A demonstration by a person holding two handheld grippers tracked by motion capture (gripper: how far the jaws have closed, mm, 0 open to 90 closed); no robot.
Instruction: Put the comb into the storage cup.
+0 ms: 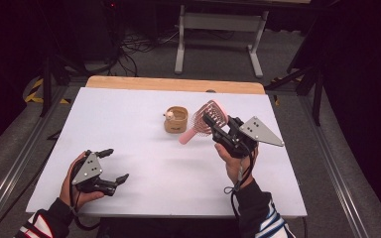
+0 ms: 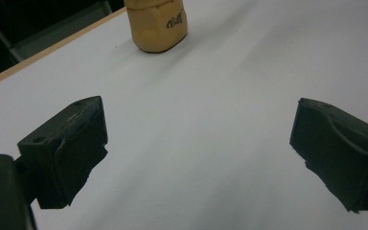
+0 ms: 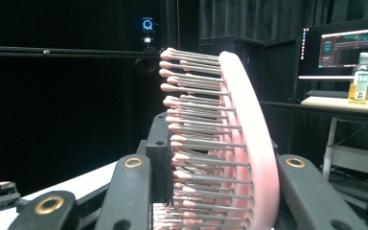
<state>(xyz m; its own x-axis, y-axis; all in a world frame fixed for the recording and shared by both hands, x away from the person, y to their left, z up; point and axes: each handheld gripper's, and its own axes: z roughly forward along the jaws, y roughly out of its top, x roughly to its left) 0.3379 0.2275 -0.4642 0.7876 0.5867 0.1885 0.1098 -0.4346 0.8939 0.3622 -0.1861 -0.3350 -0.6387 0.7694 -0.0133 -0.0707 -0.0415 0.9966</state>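
The left gripper (image 1: 110,166) sits low in the left hand (image 1: 79,181), jaws spread wide. The right gripper (image 1: 213,124) is raised, jaws clamped.

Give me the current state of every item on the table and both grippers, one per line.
pink hairbrush: lifted off the table, clamped by its head, handle pointing down to the left.
right gripper: shut on the hairbrush head.
left gripper: open, nothing between the jaws, low over the white table.
tan cup: upright on the table, something small inside, untouched.
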